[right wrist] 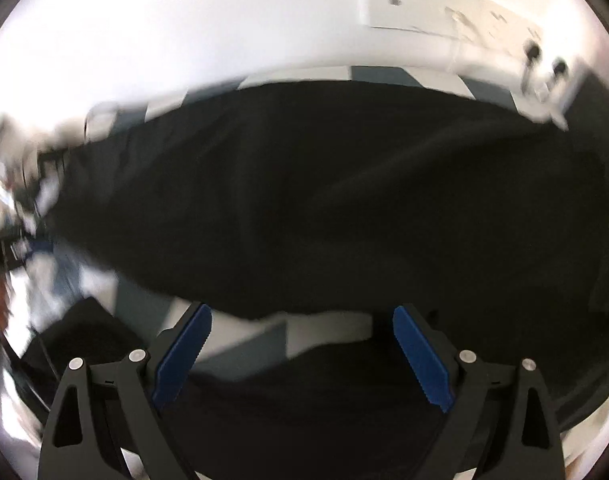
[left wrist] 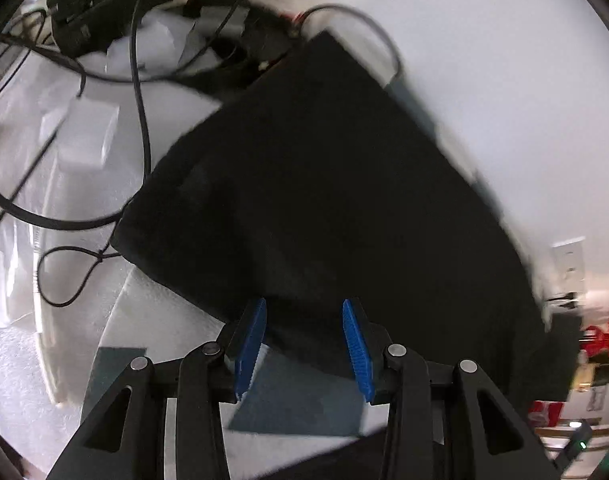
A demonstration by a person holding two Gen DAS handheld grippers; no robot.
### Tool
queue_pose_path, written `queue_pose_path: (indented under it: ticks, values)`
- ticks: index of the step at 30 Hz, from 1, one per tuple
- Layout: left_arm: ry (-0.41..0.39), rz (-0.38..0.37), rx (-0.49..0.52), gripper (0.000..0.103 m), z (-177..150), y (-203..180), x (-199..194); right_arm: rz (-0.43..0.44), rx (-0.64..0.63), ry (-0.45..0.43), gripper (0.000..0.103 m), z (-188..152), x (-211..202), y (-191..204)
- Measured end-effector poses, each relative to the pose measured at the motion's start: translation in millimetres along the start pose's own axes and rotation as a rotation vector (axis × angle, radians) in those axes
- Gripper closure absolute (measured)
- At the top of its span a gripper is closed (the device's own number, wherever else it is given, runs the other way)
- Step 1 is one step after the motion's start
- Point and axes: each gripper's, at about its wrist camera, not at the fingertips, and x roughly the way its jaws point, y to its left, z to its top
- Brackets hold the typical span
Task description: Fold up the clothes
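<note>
The black cloth (left wrist: pixel 324 200) lies spread on the worktop (left wrist: pixel 172 320). Both jaws gape empty: left hand-held gripper (left wrist: pixel 304 344) at its near edge, right hand-held gripper (right wrist: pixel 300 356) likewise. Pinch one layer only, squarely.

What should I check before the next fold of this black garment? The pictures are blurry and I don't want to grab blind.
1. Left gripper open: ok, blue pads apart with the black garment edge between them.
2. Right gripper open: ok, jaws wide, nothing pinched.
3. Garment lying flat: cannot tell, motion blur hides the far edges, and its surface is too dark to read.
4. Cables free of the cloth: not ok, one runs against its left edge and others meet its far corner.
5. Checkered cloth under the garment smooth: cannot tell, only patches show.
</note>
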Motion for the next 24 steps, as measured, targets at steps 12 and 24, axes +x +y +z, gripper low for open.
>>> queue_pose_path:
  ticks: [12, 24]
  values:
    - [-0.003, 0.096, 0.038, 0.101, -5.2, 17.2, -13.8, 0.003, 0.167, 0.037, 0.009, -6.2, 15.5, -58.2]
    - [-0.034, 0.2, 0.04, 0.101, -8.9, 10.4, -18.6, -0.12, 0.326, -0.083, 0.009, 18.1, -6.6, -124.0]
